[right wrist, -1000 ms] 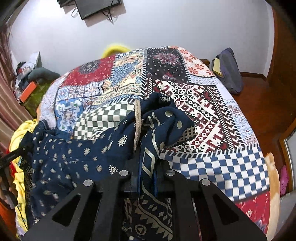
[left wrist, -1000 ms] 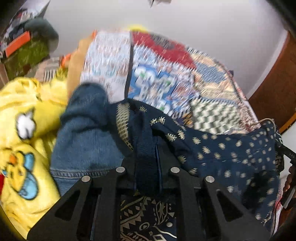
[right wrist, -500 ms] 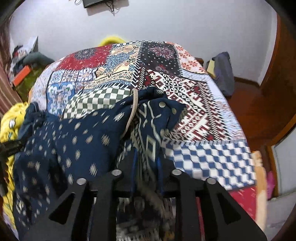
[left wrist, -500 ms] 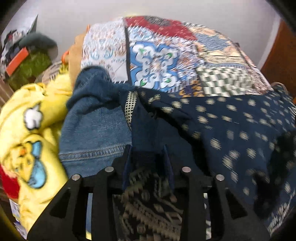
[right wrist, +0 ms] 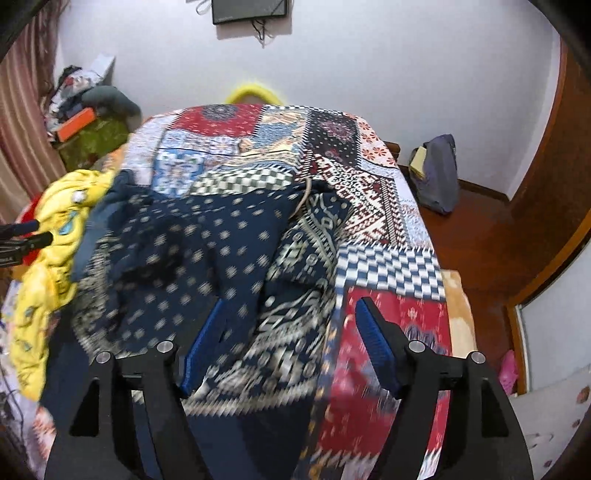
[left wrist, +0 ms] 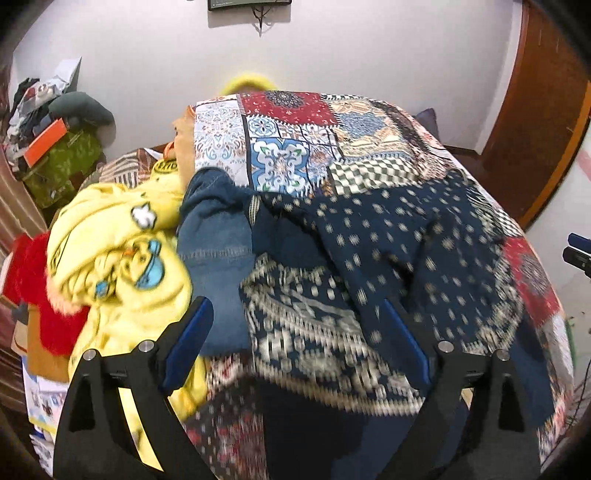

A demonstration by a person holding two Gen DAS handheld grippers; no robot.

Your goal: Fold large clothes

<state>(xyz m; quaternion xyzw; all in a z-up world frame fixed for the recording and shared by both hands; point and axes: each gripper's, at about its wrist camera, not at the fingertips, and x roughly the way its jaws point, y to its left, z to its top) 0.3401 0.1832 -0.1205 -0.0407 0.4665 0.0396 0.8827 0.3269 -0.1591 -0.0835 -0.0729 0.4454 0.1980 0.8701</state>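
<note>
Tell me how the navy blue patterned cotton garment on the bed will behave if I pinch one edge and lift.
The navy blue patterned garment likely hangs limp: it lies in soft creases. Probably light, since the fabric looks thin. It may drag the blue denim piece that it overlaps.

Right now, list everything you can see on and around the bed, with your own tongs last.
navy printed garment: one, dark blue with pale dots and border, spread on the bed's near part
patchwork bedspread: one, multicoloured, covering the bed
denim garment: one, blue, left of the navy one, partly under it
yellow cartoon garment: one, yellow, heaped at the bed's left edge
red fuzzy item: one, red, beside the yellow heap
grey bag: one, on the floor by the right wall
wall screen: one, dark, above the bed
left tongs: black with blue pads, opening, gripping nothing
right tongs: same, opening, gripping nothing
</note>
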